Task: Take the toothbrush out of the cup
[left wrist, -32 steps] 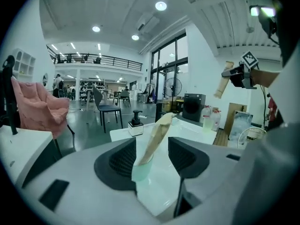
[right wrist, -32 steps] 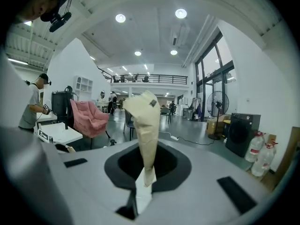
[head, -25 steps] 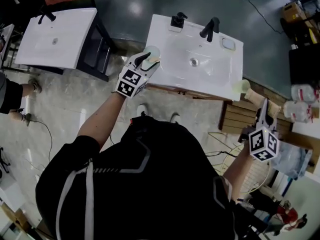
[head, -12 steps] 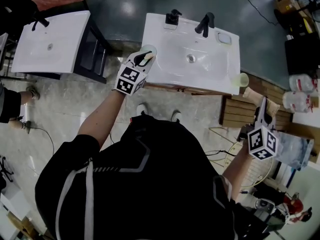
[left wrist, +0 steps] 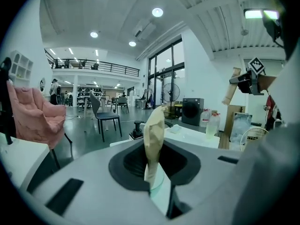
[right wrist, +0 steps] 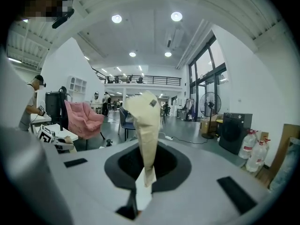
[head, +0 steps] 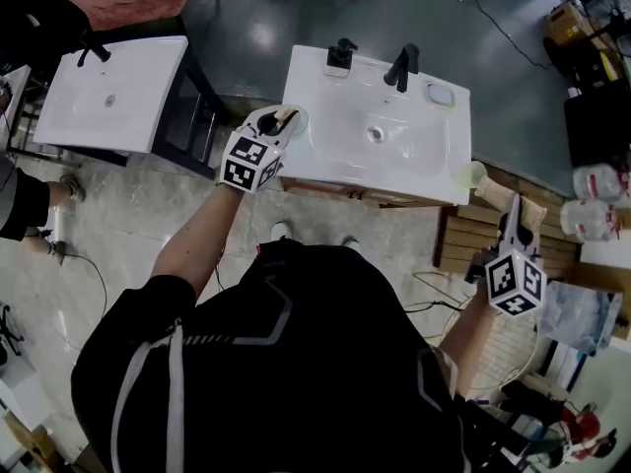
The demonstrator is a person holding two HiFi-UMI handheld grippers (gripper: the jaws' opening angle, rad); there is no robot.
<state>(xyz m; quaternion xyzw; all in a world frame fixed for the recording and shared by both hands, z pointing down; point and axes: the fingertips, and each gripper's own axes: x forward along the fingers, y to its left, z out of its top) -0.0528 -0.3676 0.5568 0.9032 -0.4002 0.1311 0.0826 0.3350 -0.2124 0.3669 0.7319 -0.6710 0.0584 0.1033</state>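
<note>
Left gripper [head: 280, 118] fingers, just closing, pinch the cup [left wrist: 159, 190] wall at the sink [head: 414, 161] corner; right gripper [head: 520, 211] fingers shut, apparently empty, well apart; next, probably: open right, cross to toothbrush, which I can't make out.

No word, label, brand or number can be read anywhere in these views
</note>
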